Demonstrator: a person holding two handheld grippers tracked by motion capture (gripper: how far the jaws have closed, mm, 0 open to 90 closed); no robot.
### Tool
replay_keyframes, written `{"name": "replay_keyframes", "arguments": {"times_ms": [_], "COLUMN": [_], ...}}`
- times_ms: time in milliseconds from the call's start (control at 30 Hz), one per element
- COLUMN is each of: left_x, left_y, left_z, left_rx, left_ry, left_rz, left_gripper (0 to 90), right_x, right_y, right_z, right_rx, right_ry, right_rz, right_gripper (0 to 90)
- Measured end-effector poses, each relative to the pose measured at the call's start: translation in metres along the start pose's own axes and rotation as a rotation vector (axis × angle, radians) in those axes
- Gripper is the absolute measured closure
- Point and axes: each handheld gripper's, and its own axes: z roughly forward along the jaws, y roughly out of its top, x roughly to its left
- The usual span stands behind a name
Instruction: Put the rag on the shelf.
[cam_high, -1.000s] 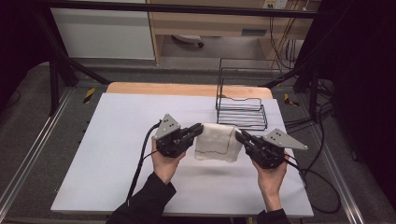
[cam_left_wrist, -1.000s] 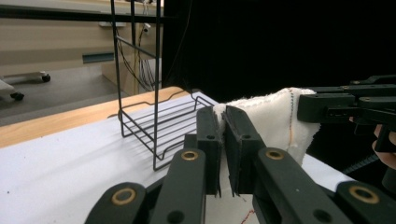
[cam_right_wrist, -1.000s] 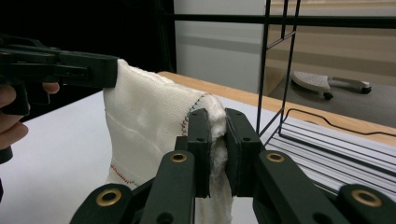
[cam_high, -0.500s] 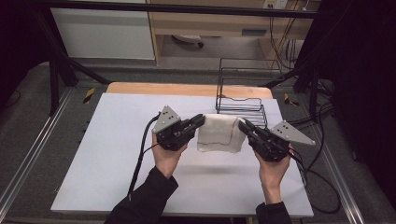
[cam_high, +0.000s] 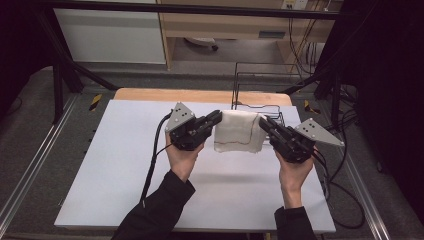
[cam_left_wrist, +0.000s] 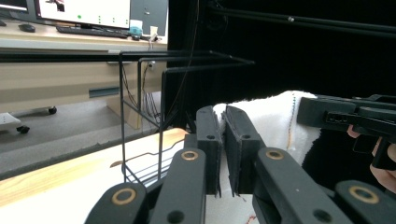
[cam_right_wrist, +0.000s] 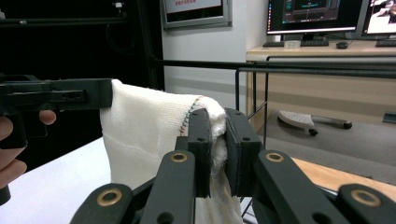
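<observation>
So there's a big white table (cam_high: 125, 165), and at its far right edge a black wire rack (cam_high: 260, 87) that looks empty, though its floor is partly hidden from here. The white towel (cam_high: 237, 131) hangs folded in the air, stretched sideways between the left gripper (cam_high: 216, 117) and right gripper (cam_high: 264, 122), each pinching an upper corner. The rack sits right behind the towel, a bit nearer the right hand.
</observation>
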Motion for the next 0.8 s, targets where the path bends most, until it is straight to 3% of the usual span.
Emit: {"name": "replay_keyframes", "arguments": {"times_ms": [800], "left_x": [-0.004], "left_y": [0.037], "left_z": [0.015], "left_rx": [-0.076], "left_ry": [0.0], "left_rz": [0.009], "left_gripper": [84.6], "right_x": [-0.008], "right_y": [0.042], "right_z": [0.002], "right_rx": [-0.082], "right_ry": [-0.037], "right_rz": [-0.04], "right_gripper": [82.0]}}
